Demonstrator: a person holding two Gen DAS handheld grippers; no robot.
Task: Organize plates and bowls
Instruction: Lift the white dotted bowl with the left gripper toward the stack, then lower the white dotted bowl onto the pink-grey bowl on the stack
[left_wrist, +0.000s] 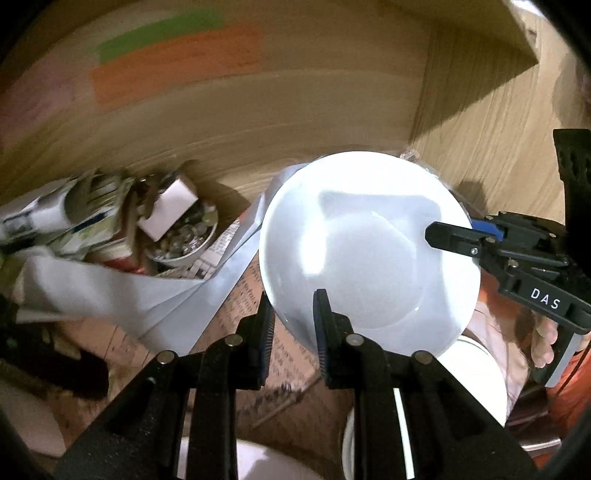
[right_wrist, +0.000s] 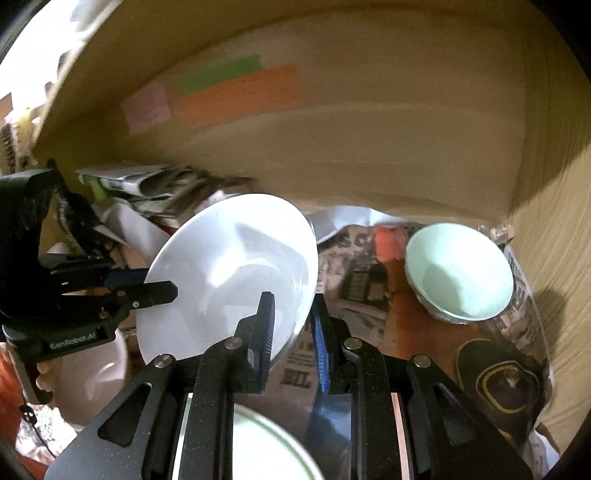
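Observation:
A white deep plate (left_wrist: 365, 251) is held up inside a wooden cupboard; it also shows in the right wrist view (right_wrist: 229, 280). My left gripper (left_wrist: 293, 325) is shut on its near rim. My right gripper (right_wrist: 293, 325) is shut on the opposite rim and shows from the side in the left wrist view (left_wrist: 454, 240). My left gripper shows in the right wrist view (right_wrist: 155, 291). A pale green bowl (right_wrist: 461, 273) stands on the newspaper-lined shelf (right_wrist: 373, 291) at the right.
A small bowl of coins (left_wrist: 184, 243) and piled papers (left_wrist: 110, 280) fill the back left. More white dishes (left_wrist: 476, 373) lie below. A dark dish with a gold line (right_wrist: 495, 380) sits at the right. Wooden walls (right_wrist: 369, 129) close in behind and at the right.

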